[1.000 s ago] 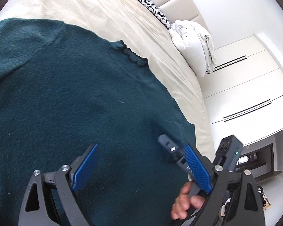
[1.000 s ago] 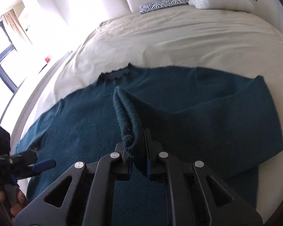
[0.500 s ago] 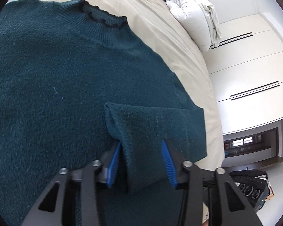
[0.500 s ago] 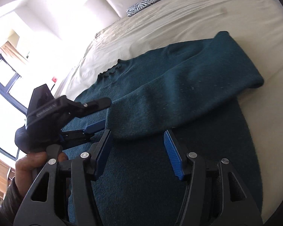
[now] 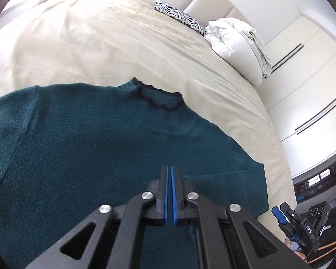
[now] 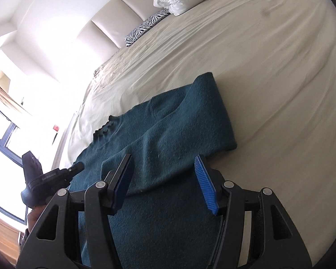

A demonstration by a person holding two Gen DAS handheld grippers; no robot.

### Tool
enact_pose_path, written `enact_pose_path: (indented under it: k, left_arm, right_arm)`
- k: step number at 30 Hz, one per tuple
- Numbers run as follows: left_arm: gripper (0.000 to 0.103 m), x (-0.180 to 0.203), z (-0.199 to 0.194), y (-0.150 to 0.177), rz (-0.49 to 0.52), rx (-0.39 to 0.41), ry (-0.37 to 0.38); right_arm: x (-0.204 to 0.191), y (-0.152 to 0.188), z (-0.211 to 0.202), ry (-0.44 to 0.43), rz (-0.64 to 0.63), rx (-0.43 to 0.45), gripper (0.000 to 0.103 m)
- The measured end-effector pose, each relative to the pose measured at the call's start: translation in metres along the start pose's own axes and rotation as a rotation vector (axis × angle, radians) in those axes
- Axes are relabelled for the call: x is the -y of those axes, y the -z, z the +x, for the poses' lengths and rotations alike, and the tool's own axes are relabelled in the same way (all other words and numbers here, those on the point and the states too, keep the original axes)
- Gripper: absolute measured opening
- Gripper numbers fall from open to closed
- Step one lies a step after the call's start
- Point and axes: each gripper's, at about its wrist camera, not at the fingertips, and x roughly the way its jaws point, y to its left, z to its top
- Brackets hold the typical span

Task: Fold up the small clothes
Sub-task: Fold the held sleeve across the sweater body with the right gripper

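A dark teal knit sweater (image 5: 100, 157) lies flat on the beige bed (image 5: 100, 44), its scalloped collar (image 5: 159, 98) toward the headboard. One sleeve (image 6: 190, 123) is folded back across the body. My left gripper (image 5: 169, 179) is shut over the sweater's chest with nothing between its pads; the folded sleeve's cuff (image 5: 224, 186) lies just right of it. My right gripper (image 6: 163, 174) is open above the folded sleeve, its blue pads (image 6: 206, 183) clear of the cloth. In the right wrist view, a hand holds the left gripper (image 6: 76, 167) at the left. The right gripper (image 5: 284, 224) shows at the left wrist view's lower right.
A zebra-print pillow (image 5: 179, 16) and a bunched white duvet (image 5: 235, 44) lie by the padded headboard. White wardrobe doors (image 5: 302, 78) stand beyond the bed's right edge. A bright window (image 6: 2, 123) is on the far side. Bare sheet (image 6: 268, 67) stretches around the sweater.
My right gripper let go of the sleeve, opened and drew off to the right. My left gripper, open around the sleeve cuff half a second ago, has shut empty and pulled back.
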Motion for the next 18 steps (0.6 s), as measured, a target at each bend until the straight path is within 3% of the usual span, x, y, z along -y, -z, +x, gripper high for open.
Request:
enact_pose_path:
  k: [3, 4, 5, 7, 8, 12, 17, 18]
  left_arm:
    - [0.001, 0.011, 0.016, 0.009, 0.048, -0.087, 0.015]
    - [0.017, 0.019, 0.026, 0.015, 0.059, -0.117, 0.008]
    - [0.047, 0.022, 0.034, 0.020, 0.049, -0.141, 0.027]
    - [0.067, 0.029, 0.042, 0.028, 0.025, -0.133, 0.070]
    - [0.069, 0.033, 0.043, 0.029, 0.029, -0.125, 0.067]
    - [0.068, 0.044, 0.054, 0.027, 0.033, -0.154, 0.094]
    - [0.031, 0.049, 0.062, 0.031, 0.029, -0.186, 0.101]
    - [0.029, 0.052, 0.063, 0.033, 0.039, -0.190, 0.103]
  right_arm:
    - [0.013, -0.009, 0.003, -0.007, 0.064, -0.001, 0.055]
    - [0.015, -0.009, 0.003, -0.017, 0.074, 0.001, 0.055]
    - [0.016, -0.006, 0.004, -0.017, 0.076, -0.002, 0.055]
    - [0.015, 0.002, 0.011, -0.019, 0.079, -0.026, 0.055]
    - [0.015, 0.008, 0.014, -0.021, 0.080, -0.042, 0.055]
    - [0.019, 0.021, 0.020, -0.020, 0.090, -0.062, 0.055]
    - [0.023, 0.025, 0.021, -0.032, 0.108, -0.061, 0.055]
    - [0.022, 0.026, 0.021, -0.032, 0.104, -0.062, 0.055]
